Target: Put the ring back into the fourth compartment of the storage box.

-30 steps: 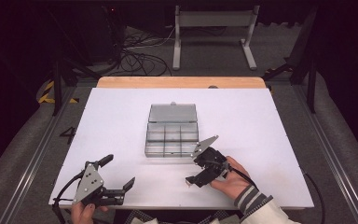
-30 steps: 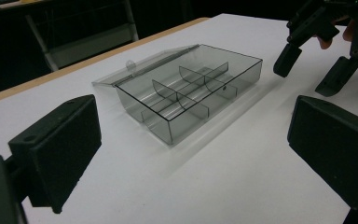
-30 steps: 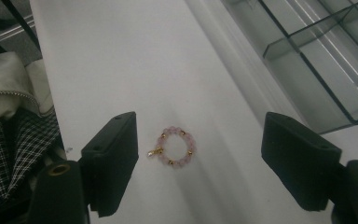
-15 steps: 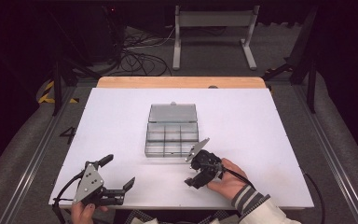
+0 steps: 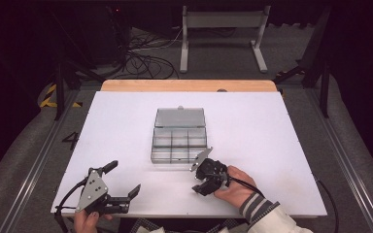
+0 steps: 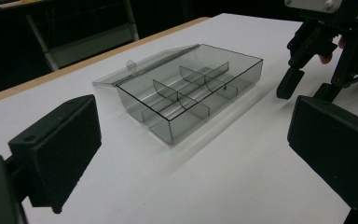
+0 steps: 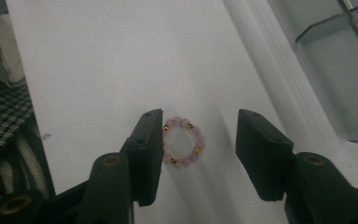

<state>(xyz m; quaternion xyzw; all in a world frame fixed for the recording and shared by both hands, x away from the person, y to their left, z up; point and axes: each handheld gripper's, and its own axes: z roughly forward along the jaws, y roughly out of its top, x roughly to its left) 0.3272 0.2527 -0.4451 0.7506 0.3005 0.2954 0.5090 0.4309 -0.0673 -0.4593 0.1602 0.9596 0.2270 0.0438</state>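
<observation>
The right tool [image 7: 196,154], released, straddles a small pink-and-gold beaded ring [image 7: 182,141] lying on the white bench [image 5: 272,126]. The left tool [image 5: 125,182] hangs released near the bench's front edge.

- A see-through grey plastic box [image 5: 179,141] sits flat on the white table, near the middle, a bit closer to the near edge. Its lid [image 5: 179,117] is open and lies flat behind it, toward the far edge, with a small tab on its far side. Thin walls split the inside into little rooms [image 6: 193,91]. No room has anything in it that I can see.
- A small ring of pink beads with a few tiny gold beads [image 7: 182,141] lies flat on the table. It is near the near edge, just in front of the box's near right corner. It makes a round loop.
</observation>
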